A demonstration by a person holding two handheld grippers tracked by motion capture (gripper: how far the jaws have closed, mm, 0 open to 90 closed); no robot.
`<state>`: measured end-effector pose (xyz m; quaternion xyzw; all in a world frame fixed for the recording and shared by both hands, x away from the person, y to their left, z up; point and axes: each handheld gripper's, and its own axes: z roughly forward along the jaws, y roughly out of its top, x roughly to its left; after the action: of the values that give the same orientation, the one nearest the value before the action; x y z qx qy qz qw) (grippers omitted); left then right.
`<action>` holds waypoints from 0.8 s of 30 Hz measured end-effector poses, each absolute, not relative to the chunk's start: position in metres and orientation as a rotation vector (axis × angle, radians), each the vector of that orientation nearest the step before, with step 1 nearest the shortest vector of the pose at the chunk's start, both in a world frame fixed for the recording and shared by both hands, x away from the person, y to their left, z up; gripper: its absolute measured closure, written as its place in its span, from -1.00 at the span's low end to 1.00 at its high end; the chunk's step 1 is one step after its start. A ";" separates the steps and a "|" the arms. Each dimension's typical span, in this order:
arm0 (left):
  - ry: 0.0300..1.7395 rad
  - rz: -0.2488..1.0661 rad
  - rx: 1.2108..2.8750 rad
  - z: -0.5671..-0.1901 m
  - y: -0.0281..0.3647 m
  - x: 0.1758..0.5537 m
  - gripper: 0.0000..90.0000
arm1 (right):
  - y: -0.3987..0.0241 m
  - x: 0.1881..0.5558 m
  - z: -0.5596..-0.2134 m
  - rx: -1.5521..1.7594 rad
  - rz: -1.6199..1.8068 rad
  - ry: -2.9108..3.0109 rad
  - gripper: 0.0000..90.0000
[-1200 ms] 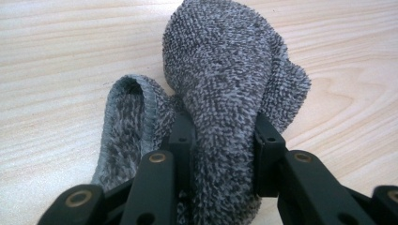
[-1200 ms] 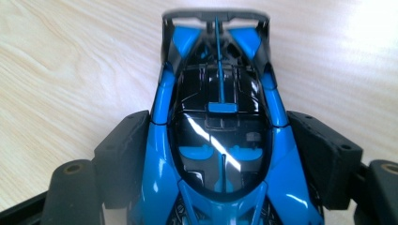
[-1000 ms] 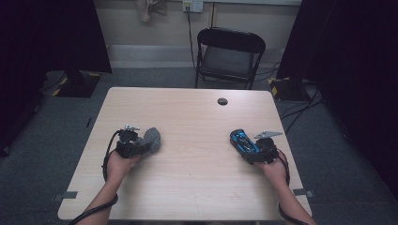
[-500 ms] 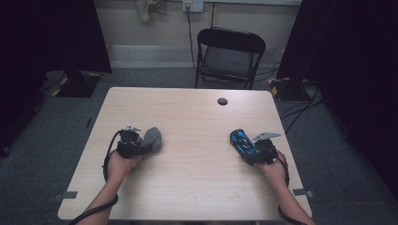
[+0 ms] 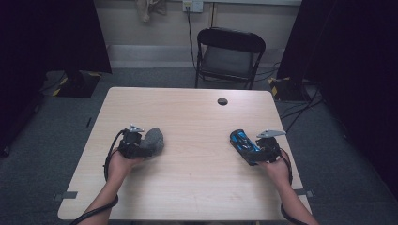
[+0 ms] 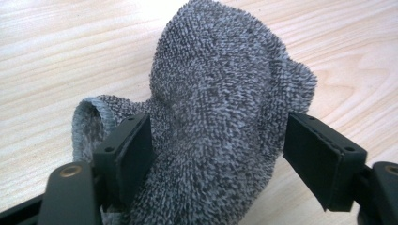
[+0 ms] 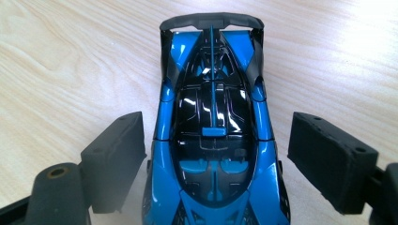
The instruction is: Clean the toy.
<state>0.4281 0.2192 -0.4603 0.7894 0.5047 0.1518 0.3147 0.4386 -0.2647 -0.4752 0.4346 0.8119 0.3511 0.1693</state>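
Left gripper (image 5: pixel 141 143) jaws just spread off the grey sock (image 6: pixel 220 117), now loose near the table's (image 5: pixel 197 197) left edge. Right gripper (image 5: pixel 257 150) jaws also opening, clear of the blue toy car (image 7: pixel 213 140) near the right edge. Both apparently released.

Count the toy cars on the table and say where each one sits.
1: a blue and black toy car lies on the table at its right side, between the open jaws of the right gripper, with a gap on each side.

Wooden table (image 5: pixel 187 187) with grey sock (image 5: pixel 154 139), blue toy car (image 5: pixel 243 144).
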 end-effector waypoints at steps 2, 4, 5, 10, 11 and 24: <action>1.326 0.405 2.081 -0.458 0.220 0.427 -0.47 | -0.265 0.438 -0.474 1.243 0.995 2.313 -0.62; 1.323 0.402 2.065 -0.455 0.219 0.425 -0.48 | -0.266 0.437 -0.472 1.247 1.004 2.307 -0.65; 1.317 0.398 2.066 -0.453 0.219 0.424 -0.49 | -0.266 0.436 -0.471 1.251 1.016 2.304 -0.67; 1.291 0.407 2.059 -0.443 0.219 0.422 -0.53 | -0.264 0.434 -0.464 1.230 1.028 2.310 -0.71; 1.289 0.407 2.051 -0.442 0.218 0.421 -0.53 | -0.263 0.434 -0.462 1.223 1.033 2.306 -0.72; 1.204 0.416 2.086 -0.431 0.207 0.413 -0.59 | -0.250 0.424 -0.453 1.140 1.073 2.319 -0.71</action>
<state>0.4131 0.2074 -0.4314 0.8021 0.4629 0.1599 0.3418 0.4240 -0.2495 -0.4530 0.4016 0.8166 0.3778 0.1708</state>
